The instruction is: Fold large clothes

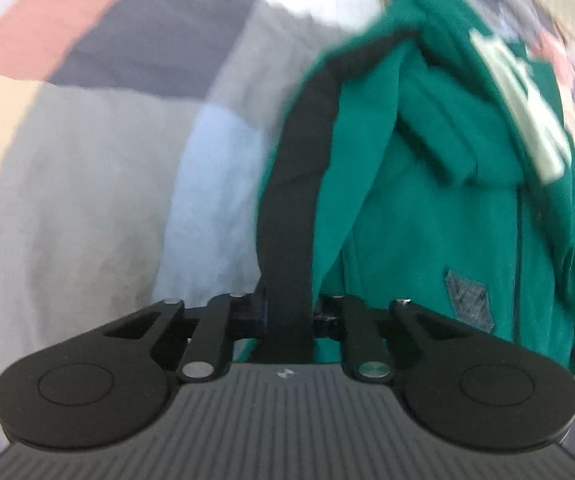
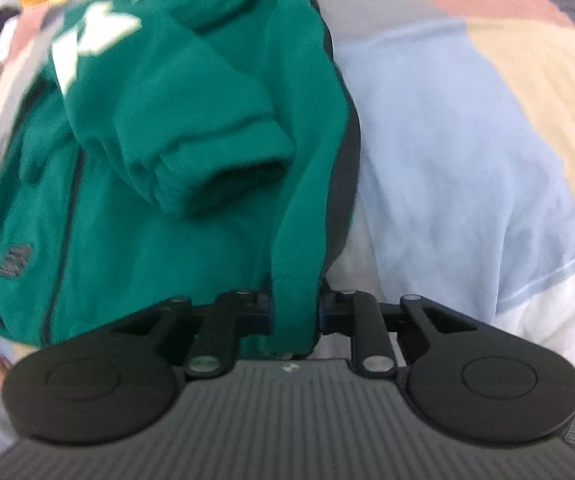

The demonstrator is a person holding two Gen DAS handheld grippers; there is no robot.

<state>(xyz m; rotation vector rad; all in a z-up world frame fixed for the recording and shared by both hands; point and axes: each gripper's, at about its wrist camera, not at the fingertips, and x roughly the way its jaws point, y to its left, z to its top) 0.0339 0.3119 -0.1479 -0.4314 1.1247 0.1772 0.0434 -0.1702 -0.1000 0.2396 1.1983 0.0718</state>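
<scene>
- We are seeing the left gripper (image 1: 287,316) clamping the black-lined edge of the green hoodie (image 1: 447,220).
- The right gripper (image 2: 293,316) is pinching the opposite green edge.
- The hoodie is lying on the patchwork bedspread (image 2: 467,160).

The green fleecy cloth hooded jacket (image 1: 439,216) is showing a soft, matt, slightly napped surface, with a smooth dark lining band (image 1: 299,184) running along its edge and pale, flat printed lettering (image 1: 523,100) lying on the cloth. A small grey woven patch (image 1: 469,300) is looking rougher than the fabric around it. The patchwork cloth bed cover (image 1: 87,168) in grey, pink, cream and light blue is looking matt and gently creased. The left hand-held gripper (image 1: 287,312) and right hand-held gripper (image 2: 293,320) are showing matt black plastic links, dull metal pivot pins and a ribbed grey plastic body.
</scene>
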